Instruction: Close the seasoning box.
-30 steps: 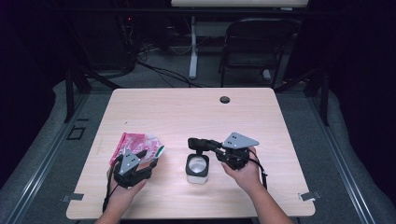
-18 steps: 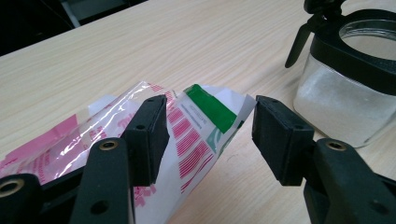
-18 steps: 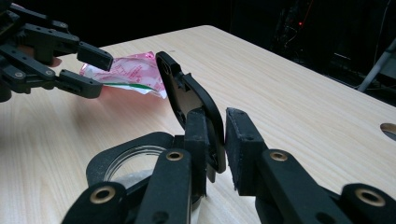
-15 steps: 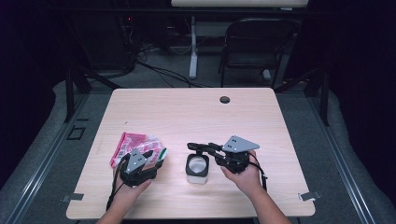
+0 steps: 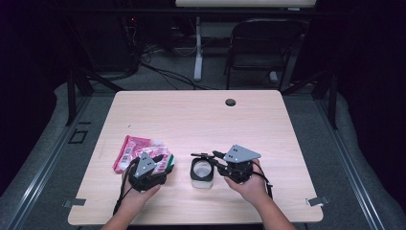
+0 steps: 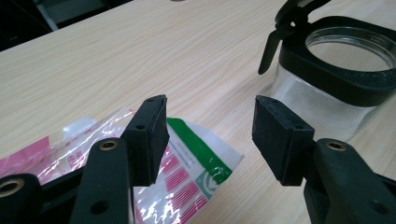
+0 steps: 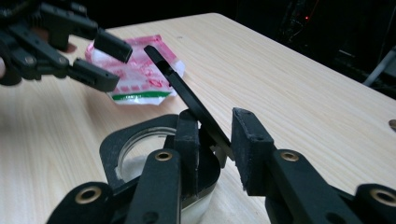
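Table: pale wooden table [image 5: 201, 115] in a dark room, its middle taken by a glass jar [image 5: 201, 173].
Progress: flip lid [image 7: 187, 95] already up; the filling looks still to come.
Jar: white contents low inside.
Packet: pink-and-green packet [image 5: 143, 152] just left of the jar, under the left gripper [image 6: 208, 133], whose jaws gape, gripping nothing.
Right gripper [image 7: 212, 149]: jaws have just been opening, lid hinge between them, apparently released.

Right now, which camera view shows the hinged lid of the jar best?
The right gripper view: the raised black lid stands close, tilted between the fingers. The left gripper view shows its tip beside the jar. The high view shows it small.
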Tool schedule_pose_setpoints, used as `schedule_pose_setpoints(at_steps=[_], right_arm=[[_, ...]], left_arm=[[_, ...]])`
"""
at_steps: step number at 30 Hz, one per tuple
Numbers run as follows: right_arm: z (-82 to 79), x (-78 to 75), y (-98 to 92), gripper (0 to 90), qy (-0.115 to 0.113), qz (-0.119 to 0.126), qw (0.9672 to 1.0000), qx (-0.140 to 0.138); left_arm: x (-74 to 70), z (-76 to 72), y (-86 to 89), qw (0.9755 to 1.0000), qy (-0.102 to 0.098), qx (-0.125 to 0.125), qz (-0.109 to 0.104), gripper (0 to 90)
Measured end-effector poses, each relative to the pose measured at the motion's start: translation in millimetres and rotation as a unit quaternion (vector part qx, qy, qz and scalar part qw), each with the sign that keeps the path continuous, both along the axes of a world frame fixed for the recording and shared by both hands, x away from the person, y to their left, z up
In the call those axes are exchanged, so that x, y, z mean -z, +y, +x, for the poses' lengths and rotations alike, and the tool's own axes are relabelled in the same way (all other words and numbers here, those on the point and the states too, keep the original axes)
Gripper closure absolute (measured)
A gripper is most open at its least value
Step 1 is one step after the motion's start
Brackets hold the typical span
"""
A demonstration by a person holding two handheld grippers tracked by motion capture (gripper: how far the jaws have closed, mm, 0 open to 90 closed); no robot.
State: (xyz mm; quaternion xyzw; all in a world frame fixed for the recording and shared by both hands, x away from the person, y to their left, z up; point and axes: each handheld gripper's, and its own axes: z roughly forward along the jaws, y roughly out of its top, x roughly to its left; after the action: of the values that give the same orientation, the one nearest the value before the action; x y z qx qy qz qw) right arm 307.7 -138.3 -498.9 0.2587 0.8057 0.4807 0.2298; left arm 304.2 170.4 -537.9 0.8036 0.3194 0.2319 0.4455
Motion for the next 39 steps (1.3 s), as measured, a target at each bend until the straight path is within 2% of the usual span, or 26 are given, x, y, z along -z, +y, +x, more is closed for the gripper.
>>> schedule_pose_setpoints(at_steps=[5,6,8,12,15,20,29,31,33,35,39], right_arm=[[-3.3,1.6,1.2,69.0,-0.002,-0.003,1.0,0.002],[-5.2,3.1,2.7,65.8,-0.002,-0.005,1.0,-0.002],[-7.2,4.0,4.7,64.7,-0.008,-0.01,0.9999,-0.002],[-11.8,5.6,7.8,61.1,-0.014,-0.02,0.9997,-0.004],[-13.7,7.9,8.5,58.9,-0.016,-0.023,0.9996,-0.002],[-15.4,10.1,7.1,57.1,-0.008,-0.023,0.9997,-0.002],[-17.8,12.0,4.6,55.1,0.002,-0.031,0.9995,-0.006],[-17.9,12.6,3.8,53.4,0.003,-0.029,0.9996,-0.005],[-18.0,13.0,3.4,52.9,0.005,-0.027,0.9996,-0.006],[-17.4,14.5,2.0,50.1,0.014,-0.021,0.9996,-0.014],[-16.7,16.6,1.2,47.7,0.027,-0.015,0.9992,-0.024]], left_arm=[[-1.9,-0.4,-4.2,1.0,-0.001,0.008,-0.003,45.5],[-3.5,-0.1,-5.8,0.9997,0.005,0.014,-0.017,45.5],[-5.3,-0.2,-7.2,0.9995,0.008,0.018,-0.023,45.5],[-6.4,-0.1,-12.2,0.9994,0.002,0.026,-0.024,45.5],[-6.9,0.9,-14.1,0.9993,0.006,0.03,-0.023,45.5],[-8.3,3.2,-17.8,0.9986,0.01,0.038,-0.036,45.5],[-9.5,5.0,-21.6,0.9986,0.006,0.044,-0.03,45.5],[-11.7,5.6,-20.5,0.9987,-0.004,0.042,-0.029,45.5],[-12.4,6.2,-19.6,0.9987,-0.004,0.041,-0.03,45.5],[-14.0,8.7,-15.9,0.9986,-0.001,0.035,-0.04,45.5],[-14.9,10.9,-12.5,0.9984,0.002,0.032,-0.048,45.5]])
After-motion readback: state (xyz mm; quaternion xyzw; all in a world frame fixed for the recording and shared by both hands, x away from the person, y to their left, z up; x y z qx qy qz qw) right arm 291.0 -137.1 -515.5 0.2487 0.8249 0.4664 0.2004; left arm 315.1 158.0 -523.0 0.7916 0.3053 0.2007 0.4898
